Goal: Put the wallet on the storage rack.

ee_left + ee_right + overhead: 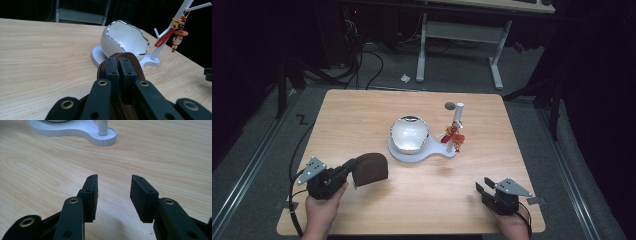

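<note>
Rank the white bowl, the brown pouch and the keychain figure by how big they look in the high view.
1. white bowl
2. brown pouch, somewhat smaller, though it sits nearer the camera
3. keychain figure, clearly smallest

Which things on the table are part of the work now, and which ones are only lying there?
In the work:
- brown zip pouch, clamped in the left tool
- left tool, shut on the pouch

Only lying there:
- white egg-shaped bowl on its white stand
- cowboy keychain hanging on the stand's post
- right tool, open, with nothing between its pads
</note>
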Demonstrator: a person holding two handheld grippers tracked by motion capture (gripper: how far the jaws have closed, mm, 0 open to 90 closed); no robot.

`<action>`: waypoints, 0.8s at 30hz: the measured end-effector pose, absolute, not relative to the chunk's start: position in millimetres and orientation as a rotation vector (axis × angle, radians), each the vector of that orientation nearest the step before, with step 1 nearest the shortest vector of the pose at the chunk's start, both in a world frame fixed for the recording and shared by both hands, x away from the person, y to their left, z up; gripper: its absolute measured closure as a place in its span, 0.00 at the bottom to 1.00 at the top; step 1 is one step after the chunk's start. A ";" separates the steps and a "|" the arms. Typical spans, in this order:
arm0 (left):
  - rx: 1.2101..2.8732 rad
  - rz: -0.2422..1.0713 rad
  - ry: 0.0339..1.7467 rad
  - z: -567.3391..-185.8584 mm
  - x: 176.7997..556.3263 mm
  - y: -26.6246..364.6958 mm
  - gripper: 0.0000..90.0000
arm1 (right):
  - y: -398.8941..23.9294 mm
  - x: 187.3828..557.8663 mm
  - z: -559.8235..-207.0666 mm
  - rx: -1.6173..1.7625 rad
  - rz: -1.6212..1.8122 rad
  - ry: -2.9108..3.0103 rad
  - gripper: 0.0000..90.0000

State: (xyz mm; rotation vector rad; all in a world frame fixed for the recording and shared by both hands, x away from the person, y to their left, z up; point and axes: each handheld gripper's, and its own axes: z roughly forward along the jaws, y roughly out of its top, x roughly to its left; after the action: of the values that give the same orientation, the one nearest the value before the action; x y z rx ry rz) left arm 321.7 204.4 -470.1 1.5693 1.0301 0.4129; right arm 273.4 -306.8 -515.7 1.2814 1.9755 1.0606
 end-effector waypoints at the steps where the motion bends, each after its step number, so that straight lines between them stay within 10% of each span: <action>1: 1.574 0.415 1.028 -469.4 322.1 203.1 0.97 | -307.0 273.0 -515.6 1.282 1.060 1.975 0.65; 24: 1.527 0.442 0.997 -439.9 344.7 182.8 0.97 | -309.1 273.2 -514.8 1.272 1.069 1.975 0.66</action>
State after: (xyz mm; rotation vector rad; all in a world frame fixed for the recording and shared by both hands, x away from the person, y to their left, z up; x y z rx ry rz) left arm 344.7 182.8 -439.9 1.5273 0.9966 0.4419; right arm 273.2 -309.1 -514.8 1.2724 1.9748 1.0692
